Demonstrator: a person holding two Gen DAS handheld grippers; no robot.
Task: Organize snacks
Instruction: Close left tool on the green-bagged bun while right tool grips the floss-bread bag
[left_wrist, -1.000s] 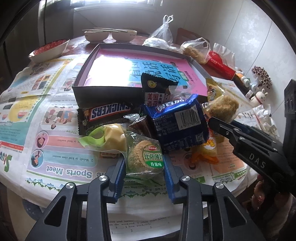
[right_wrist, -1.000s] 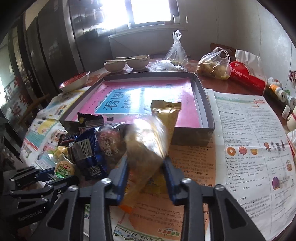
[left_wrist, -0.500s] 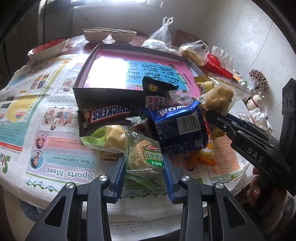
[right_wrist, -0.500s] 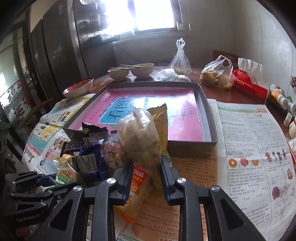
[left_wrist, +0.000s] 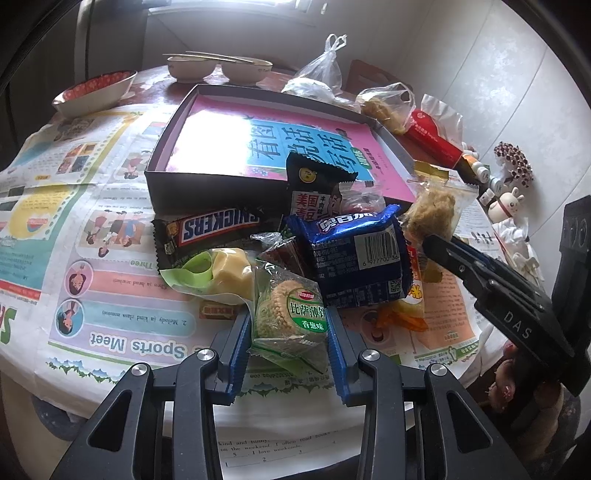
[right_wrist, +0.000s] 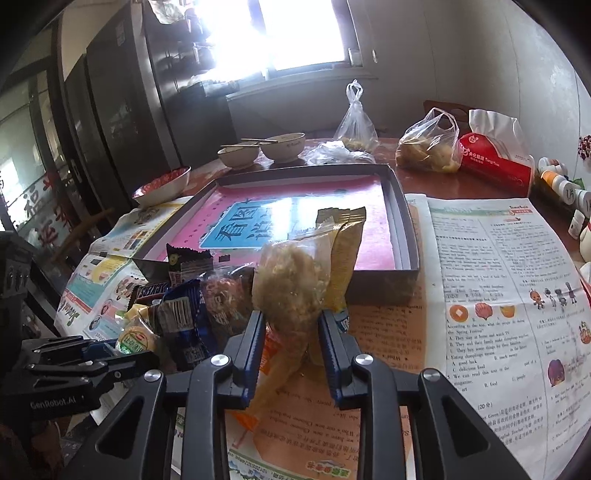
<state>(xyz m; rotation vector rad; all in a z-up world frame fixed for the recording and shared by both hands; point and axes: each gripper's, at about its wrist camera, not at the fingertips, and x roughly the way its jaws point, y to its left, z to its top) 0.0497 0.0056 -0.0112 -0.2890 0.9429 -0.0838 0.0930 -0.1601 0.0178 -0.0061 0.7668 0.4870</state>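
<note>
Fingers of my left gripper (left_wrist: 290, 328) pinch the green biscuit packet (left_wrist: 291, 317) at the pile's near edge; my right gripper (right_wrist: 291, 332) pinches the clear floss-cake packet (right_wrist: 291, 280), raised before the box (right_wrist: 402, 229).

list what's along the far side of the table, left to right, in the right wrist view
red bowl → two pale bowls → knotted clear bag → bag of yellowish food → red tissue pack → small bottles
</note>
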